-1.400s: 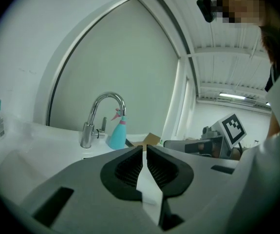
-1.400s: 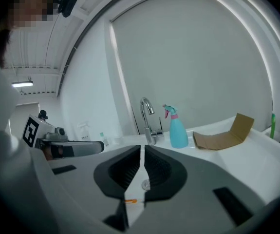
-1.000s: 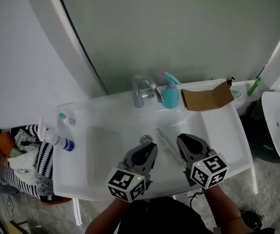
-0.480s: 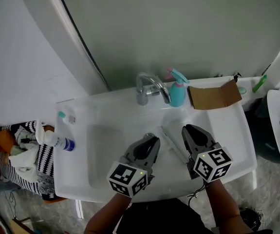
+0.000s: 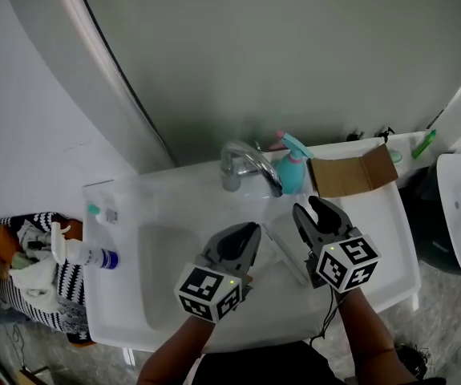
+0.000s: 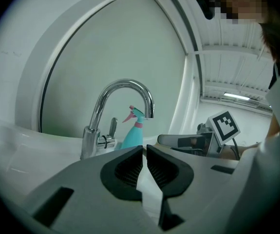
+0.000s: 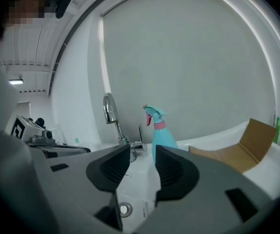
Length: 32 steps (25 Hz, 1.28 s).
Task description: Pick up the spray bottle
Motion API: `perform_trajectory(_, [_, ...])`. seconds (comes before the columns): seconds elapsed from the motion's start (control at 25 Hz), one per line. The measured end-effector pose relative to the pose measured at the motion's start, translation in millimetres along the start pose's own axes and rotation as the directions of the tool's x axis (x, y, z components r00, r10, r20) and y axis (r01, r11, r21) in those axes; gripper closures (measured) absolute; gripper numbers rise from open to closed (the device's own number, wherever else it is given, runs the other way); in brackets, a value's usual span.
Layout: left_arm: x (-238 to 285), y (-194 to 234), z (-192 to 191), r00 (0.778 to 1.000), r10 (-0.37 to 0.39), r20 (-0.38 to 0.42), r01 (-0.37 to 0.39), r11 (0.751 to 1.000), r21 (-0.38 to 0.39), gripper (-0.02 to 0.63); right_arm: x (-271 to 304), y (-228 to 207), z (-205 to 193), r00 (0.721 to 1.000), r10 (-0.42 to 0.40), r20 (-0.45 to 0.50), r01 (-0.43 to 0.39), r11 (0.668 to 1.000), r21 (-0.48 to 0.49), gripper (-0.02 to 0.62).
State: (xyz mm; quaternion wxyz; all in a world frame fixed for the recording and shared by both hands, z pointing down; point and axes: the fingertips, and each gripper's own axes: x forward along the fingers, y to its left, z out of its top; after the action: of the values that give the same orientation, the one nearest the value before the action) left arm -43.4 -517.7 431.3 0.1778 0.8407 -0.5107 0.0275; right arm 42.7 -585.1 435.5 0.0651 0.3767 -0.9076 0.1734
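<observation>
The teal spray bottle (image 5: 293,172) with a pink collar stands upright at the back of the white sink (image 5: 174,195), just right of the chrome faucet (image 5: 242,164). My right gripper (image 5: 317,208) hovers over the sink in front of the bottle, a short way off. Its jaws have just been opening and nothing is between them. Through that gripper (image 7: 142,167) I see the spray bottle (image 7: 161,135) straight ahead. My left gripper (image 5: 250,233) is shut and empty, over the basin before the faucet. From the left gripper (image 6: 144,164), the spray bottle (image 6: 133,133) shows behind the faucet (image 6: 105,121).
A folded cardboard piece (image 5: 352,172) lies right of the bottle. A white bottle with a blue label (image 5: 86,254) lies at the sink's left edge, above a basket of cloths (image 5: 26,275). A thin white stick (image 5: 285,255) lies on the counter between the grippers. A white fixture (image 5: 458,207) stands at right.
Both grippers have moved forward over the sink toward the faucet and bottle. The right jaws went from shut to apart; the left stayed shut.
</observation>
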Motion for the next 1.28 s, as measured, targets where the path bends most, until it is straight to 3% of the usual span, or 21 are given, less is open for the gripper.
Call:
perform_trajectory(0.84, [33.9, 31.7, -2.7, 1.0, -0.011, -0.007, 0.011, 1.0, -0.008, 0.578, 68.0, -40.2, 21.3, 0.996, -0.08, 0.045, 0.084, 0.993, -0.081, 0.361])
perform_trajectory(1.28, [40.7, 41.2, -8.8, 1.0, -0.016, -0.012, 0.016, 0.999, -0.033, 0.578, 100.7, -50.2, 26.9, 0.993, -0.112, 0.031, 0.115, 0.984, -0.138, 0.341])
